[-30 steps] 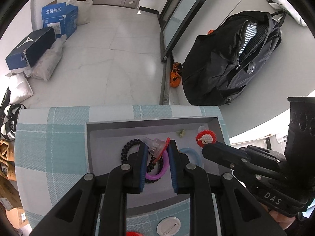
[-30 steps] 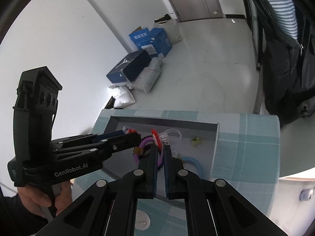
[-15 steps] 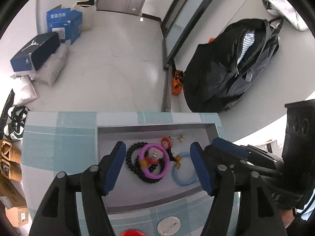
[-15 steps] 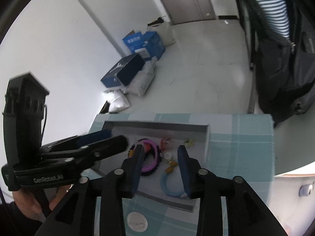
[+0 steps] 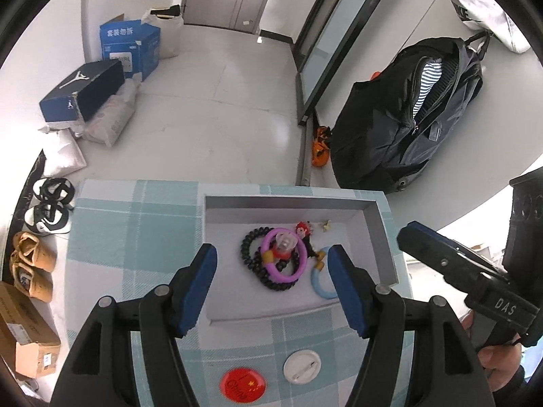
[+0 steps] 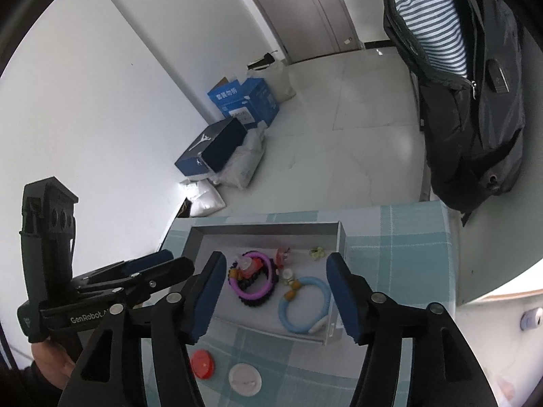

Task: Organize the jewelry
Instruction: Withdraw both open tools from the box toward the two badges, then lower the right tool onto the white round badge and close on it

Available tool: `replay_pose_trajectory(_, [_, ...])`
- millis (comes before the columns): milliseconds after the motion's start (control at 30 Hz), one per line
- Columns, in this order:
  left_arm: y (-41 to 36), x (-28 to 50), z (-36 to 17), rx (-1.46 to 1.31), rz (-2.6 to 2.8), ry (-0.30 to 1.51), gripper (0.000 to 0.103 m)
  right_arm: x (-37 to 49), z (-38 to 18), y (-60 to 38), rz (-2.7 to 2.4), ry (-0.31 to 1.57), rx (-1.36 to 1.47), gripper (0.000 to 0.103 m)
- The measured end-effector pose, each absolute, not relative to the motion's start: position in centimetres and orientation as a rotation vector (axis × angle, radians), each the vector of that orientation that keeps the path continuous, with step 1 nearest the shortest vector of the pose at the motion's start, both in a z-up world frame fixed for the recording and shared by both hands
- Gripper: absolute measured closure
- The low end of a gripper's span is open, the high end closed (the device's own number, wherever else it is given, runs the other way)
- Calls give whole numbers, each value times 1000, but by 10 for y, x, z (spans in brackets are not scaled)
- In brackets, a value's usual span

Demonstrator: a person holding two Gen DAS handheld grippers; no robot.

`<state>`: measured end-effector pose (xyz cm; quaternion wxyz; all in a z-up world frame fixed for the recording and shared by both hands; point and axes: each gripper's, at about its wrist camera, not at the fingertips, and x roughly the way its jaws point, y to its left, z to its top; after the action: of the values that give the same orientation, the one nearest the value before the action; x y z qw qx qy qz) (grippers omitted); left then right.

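Observation:
A shallow grey tray (image 5: 288, 201) (image 6: 268, 228) sits on the checked blue tablecloth. In it lie a purple ring bracelet (image 5: 284, 257) (image 6: 256, 279) over a black bead bracelet (image 5: 253, 252), a clear pink hair clip (image 5: 284, 242), a red charm (image 5: 302, 229), a light blue ring (image 5: 320, 286) (image 6: 303, 305) and a small yellow piece (image 5: 326, 225) (image 6: 317, 252). My left gripper (image 5: 271, 288) is open and empty above the tray's near edge. My right gripper (image 6: 276, 291) is open and empty above the tray.
A red badge (image 5: 241, 384) (image 6: 202, 363) and a white badge (image 5: 302, 366) (image 6: 245, 379) lie on the cloth in front of the tray. A black backpack (image 5: 407, 115) hangs to the right. Boxes (image 5: 129, 44) and shoes (image 5: 51, 210) lie on the floor beyond.
Both grippers have opened and pulled back up from the tray. The hair clip that the left held and the red charm that the right held now lie in the tray.

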<state>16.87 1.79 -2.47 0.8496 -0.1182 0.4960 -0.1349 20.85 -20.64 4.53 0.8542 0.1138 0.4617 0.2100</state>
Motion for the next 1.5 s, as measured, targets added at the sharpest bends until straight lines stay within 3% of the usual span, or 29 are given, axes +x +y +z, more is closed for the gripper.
replay_pose_trajectory(333, [23, 136, -15, -177, -215, 992, 40, 175, 57, -199, 468, 907, 196, 23])
replay_pose_trajectory(633, [30, 102, -19, -154, -180, 969, 39, 140, 53, -187, 478, 893, 157, 15])
replay_pose_trajectory(1500, [46, 49, -83, -145, -134, 1086, 36, 99, -32, -136, 481, 1080, -88, 17])
